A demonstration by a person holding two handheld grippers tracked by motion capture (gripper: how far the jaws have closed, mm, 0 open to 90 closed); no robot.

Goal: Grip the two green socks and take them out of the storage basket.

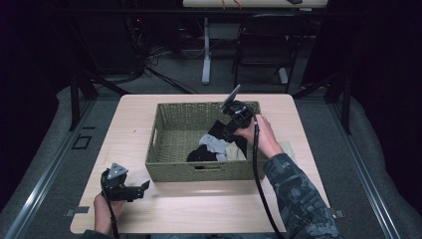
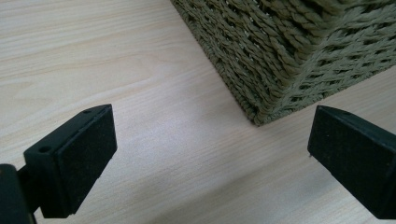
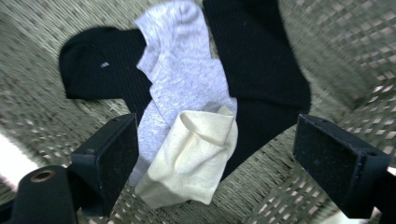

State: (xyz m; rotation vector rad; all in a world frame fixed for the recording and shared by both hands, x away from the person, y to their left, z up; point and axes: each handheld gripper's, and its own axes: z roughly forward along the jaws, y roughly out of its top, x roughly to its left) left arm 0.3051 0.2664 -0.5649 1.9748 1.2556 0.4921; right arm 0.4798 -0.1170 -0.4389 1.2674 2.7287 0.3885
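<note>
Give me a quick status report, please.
Right gripper open over socks in basket. Left gripper open, at table by basket corner. No obstruction.

Your left gripper [image 1: 144,187] sits at the lower left of the high view with bare table [image 1: 209,206] around it; only the woven basket [image 1: 171,169] corner blocks you ahead. Your right gripper [image 3: 215,154] hangs inside the basket, jaws wide, its walls close around, over a cream sock [image 3: 191,158], grey sock [image 3: 182,79] and black socks [image 3: 261,65].
</note>
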